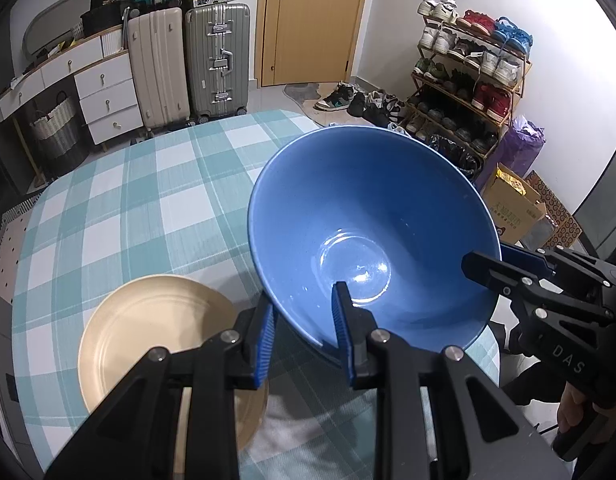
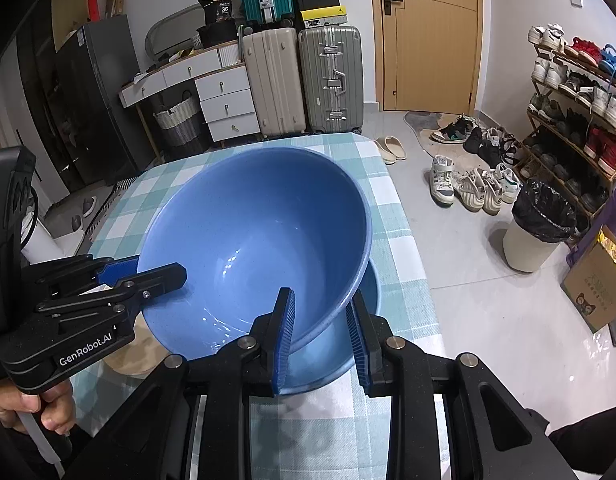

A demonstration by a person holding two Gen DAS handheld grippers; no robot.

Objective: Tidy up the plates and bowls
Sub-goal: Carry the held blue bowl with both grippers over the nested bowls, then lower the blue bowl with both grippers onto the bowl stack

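A large blue bowl [image 1: 372,220] hangs tilted over the checked tablecloth [image 1: 127,200], with both grippers at its rim. My left gripper [image 1: 303,320] straddles the near rim, one finger inside and one outside. My right gripper [image 2: 322,322] straddles the opposite rim the same way; it shows in the left wrist view [image 1: 492,264] at the right. In the right wrist view the blue bowl [image 2: 259,232] sits over a second blue bowl [image 2: 340,344] beneath it. A cream plate [image 1: 147,332] lies on the table to the left of the bowl.
The table's right edge [image 2: 412,248] drops to a tiled floor with shoes, a lined bin [image 2: 536,228] and a cardboard box [image 2: 596,280]. Suitcases [image 1: 187,60] and a drawer unit [image 1: 107,96] stand beyond the far edge. A shoe rack [image 1: 468,80] is at the right.
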